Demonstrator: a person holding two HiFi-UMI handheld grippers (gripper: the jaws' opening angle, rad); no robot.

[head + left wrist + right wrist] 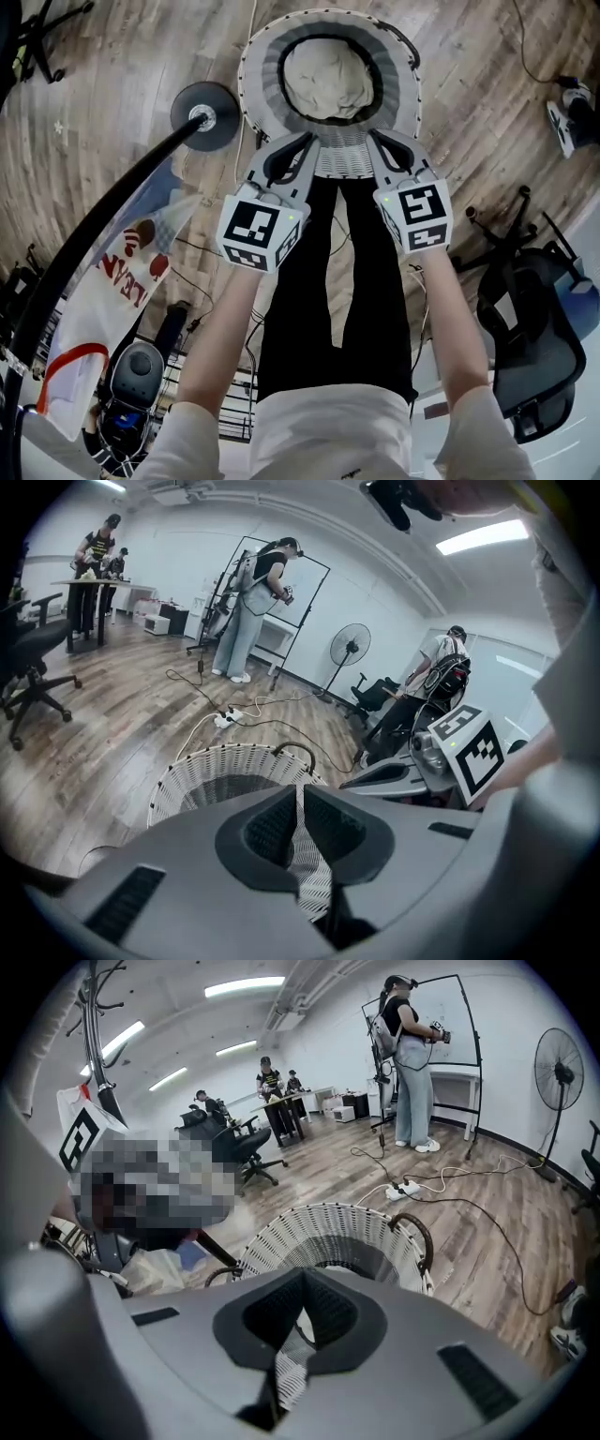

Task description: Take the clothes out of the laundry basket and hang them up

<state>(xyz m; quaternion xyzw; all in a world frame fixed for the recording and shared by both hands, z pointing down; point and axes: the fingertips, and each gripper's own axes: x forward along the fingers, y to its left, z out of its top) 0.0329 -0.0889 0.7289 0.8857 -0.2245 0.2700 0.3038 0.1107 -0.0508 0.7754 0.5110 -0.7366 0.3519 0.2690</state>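
- Two empty pincers, both pressed together: left claw (310, 140) and right claw (373, 137) hover at the basket (251, 80) rim.
- Cream garment (328, 80) lies inside.
- Go in closed and you'll likely shove the cloth or knock the rim.

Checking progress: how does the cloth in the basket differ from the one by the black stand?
In the basket, the cream cloth is plain; the white cloth by the stand carries red print. The cream cloth lies bunched; the white cloth hangs spread out. Both are light fabric, and neither the left gripper nor the right gripper touches either.
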